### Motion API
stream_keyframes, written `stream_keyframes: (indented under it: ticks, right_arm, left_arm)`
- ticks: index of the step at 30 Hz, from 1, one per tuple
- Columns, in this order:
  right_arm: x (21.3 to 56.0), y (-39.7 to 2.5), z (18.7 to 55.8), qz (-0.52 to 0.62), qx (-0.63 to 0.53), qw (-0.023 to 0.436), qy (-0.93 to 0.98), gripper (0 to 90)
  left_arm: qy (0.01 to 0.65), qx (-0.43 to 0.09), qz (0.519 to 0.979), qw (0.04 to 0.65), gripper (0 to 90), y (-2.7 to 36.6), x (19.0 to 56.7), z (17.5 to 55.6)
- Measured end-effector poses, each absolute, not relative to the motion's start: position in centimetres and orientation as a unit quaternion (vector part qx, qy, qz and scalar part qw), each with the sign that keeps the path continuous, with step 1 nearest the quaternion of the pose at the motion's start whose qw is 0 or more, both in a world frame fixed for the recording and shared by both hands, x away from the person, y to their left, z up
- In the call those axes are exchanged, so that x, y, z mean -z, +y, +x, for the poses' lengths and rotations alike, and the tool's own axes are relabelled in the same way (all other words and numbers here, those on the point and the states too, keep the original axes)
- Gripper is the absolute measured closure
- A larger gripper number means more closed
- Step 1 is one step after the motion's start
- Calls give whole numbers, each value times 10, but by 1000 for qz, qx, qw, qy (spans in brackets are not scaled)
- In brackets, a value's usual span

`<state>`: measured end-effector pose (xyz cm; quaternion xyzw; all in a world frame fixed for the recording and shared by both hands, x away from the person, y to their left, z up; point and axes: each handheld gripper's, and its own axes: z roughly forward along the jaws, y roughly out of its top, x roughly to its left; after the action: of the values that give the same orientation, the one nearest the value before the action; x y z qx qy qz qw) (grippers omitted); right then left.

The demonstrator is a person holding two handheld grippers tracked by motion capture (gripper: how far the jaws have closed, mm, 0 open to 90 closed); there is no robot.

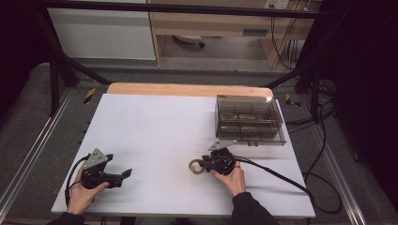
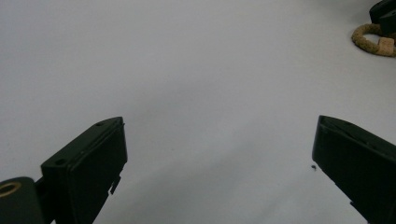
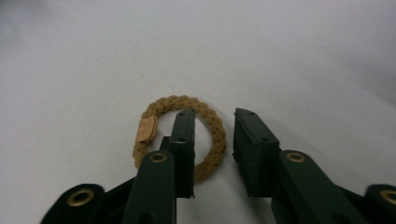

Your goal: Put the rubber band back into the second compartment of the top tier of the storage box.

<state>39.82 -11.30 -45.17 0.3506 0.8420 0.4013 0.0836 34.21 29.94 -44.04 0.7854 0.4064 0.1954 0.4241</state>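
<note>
A tan braided hair tie (image 1: 195, 167) with a small pale tag lies flat on the white table (image 1: 155, 126), in front of centre. My right gripper (image 1: 201, 164) is low over it, open a little. In the right gripper view, one jaw stands inside the hair tie (image 3: 177, 101) and the other outside, so the right gripper (image 3: 214, 113) straddles the ring's right strand with small gaps on both sides. My left gripper (image 1: 123, 177) rests at the front left, wide open over bare table (image 2: 196, 70). The left gripper (image 2: 220, 120) holds nothing; the hair tie (image 2: 369, 42) lies far off.
A smoky clear plastic box (image 1: 248, 119) with several compartments and a shut lid stands at the back right of the table. Black cables trail off the right edge. A wooden strip (image 1: 187, 89) runs along the far edge.
</note>
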Motion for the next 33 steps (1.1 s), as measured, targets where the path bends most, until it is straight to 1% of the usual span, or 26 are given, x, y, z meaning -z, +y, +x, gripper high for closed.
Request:
stream_keyframes:
  ticks: [1,2,9,24,33]
  right_arm:
    - [452,-113,398,353,-401,81,842,759]
    - [452,-113,399,354,-398,78,843,772]
    - [453,-113,399,355,-394,76,844,822]
    - [454,-112,398,355,-392,76,845,860]
    - [448,-114,396,352,-397,76,844,867]
  left_arm:
    - [407,-195,785,424,26,299,440,342]
    - [407,-195,785,424,26,299,440,342]
    - [407,-196,785,424,26,299,440,342]
    - [407,-196,785,423,26,299,440,342]
    - [408,-197,785,423,26,299,440,342]
